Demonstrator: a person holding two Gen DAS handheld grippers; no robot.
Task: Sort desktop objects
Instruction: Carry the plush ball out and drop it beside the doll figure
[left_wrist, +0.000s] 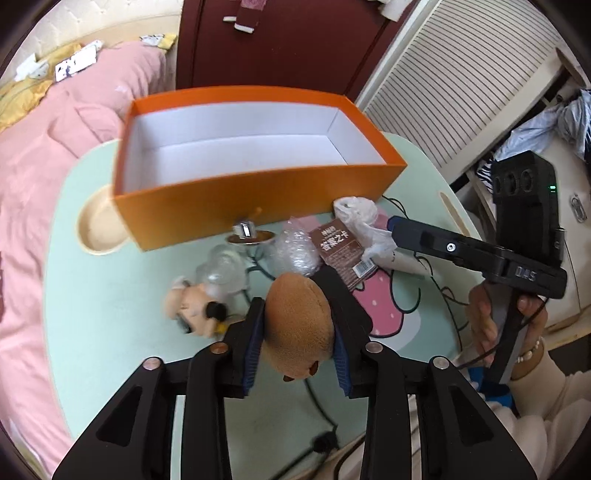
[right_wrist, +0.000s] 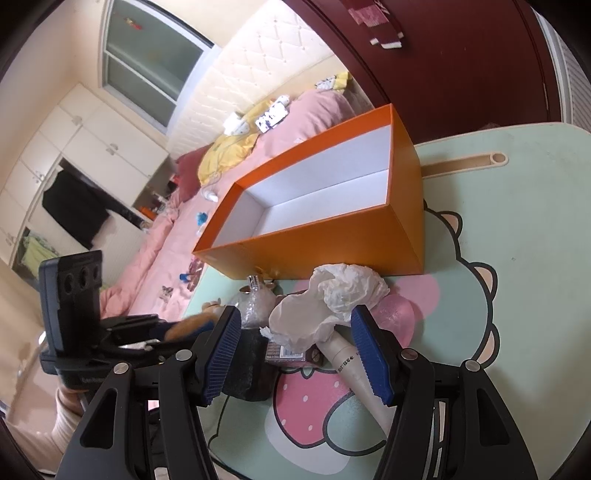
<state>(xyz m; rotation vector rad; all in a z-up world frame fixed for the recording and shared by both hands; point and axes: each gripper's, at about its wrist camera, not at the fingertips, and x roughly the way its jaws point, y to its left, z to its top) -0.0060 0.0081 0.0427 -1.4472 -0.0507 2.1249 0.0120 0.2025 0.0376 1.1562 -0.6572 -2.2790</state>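
Observation:
My left gripper (left_wrist: 297, 332) is shut on a brown plush toy (left_wrist: 299, 325) and holds it above the green table (left_wrist: 110, 280). An empty orange box (left_wrist: 236, 199) with a white inside stands at the back; it also shows in the right wrist view (right_wrist: 332, 236). My right gripper (right_wrist: 295, 354) is open, its jaws on either side of a crumpled white plastic bag (right_wrist: 332, 295) and a white tube (right_wrist: 354, 365). In the left wrist view the right gripper (left_wrist: 399, 225) reaches into the pile from the right. A brown card box (left_wrist: 340, 251), bubble wrap (left_wrist: 295, 251) and a small doll (left_wrist: 195, 306) lie there.
A glass bottle with a metal cap (left_wrist: 245, 232) stands against the box front. A clear plastic piece (left_wrist: 221, 273) lies by the doll. A pink bed (left_wrist: 44, 177) is left of the table, a dark red wardrobe (left_wrist: 280, 40) behind. A black cable (left_wrist: 317, 413) runs across the near table.

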